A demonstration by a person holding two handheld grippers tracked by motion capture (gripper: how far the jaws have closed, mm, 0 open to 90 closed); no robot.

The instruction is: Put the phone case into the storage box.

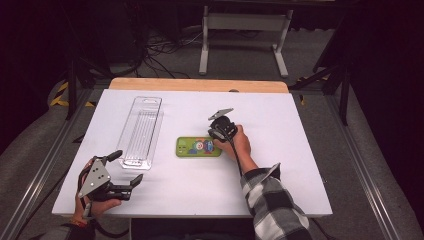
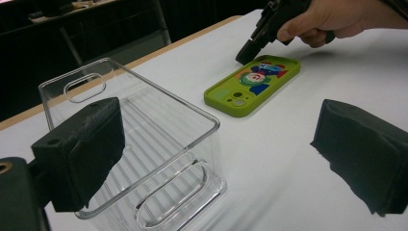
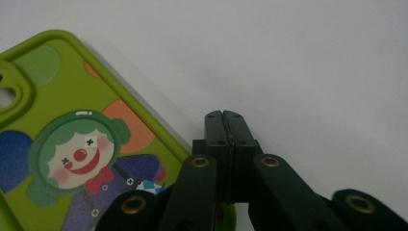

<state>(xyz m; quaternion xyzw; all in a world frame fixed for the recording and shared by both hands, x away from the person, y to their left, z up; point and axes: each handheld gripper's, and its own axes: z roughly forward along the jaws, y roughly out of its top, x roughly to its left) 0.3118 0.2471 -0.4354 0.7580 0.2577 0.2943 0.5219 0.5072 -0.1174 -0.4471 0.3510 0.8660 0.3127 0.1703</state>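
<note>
While right claw [image 3: 226, 120] hovers closed beside phone case [image 1: 198, 147], left claw [image 1: 126, 168] open near clear bin [image 1: 140, 131].

Evenly lit from overhead; white table [image 1: 280, 115] bright, surroundings near black. Soft, short shadows beneath the clear tray [image 1: 140, 131] and green phone case [image 1: 198, 147]. Mild glare on tray walls. Slightly soft high view. Blurred near jaws in both gripper views.

A green clown-printed phone case [image 1: 198, 147] lies flat, back up, mid-table.
</note>
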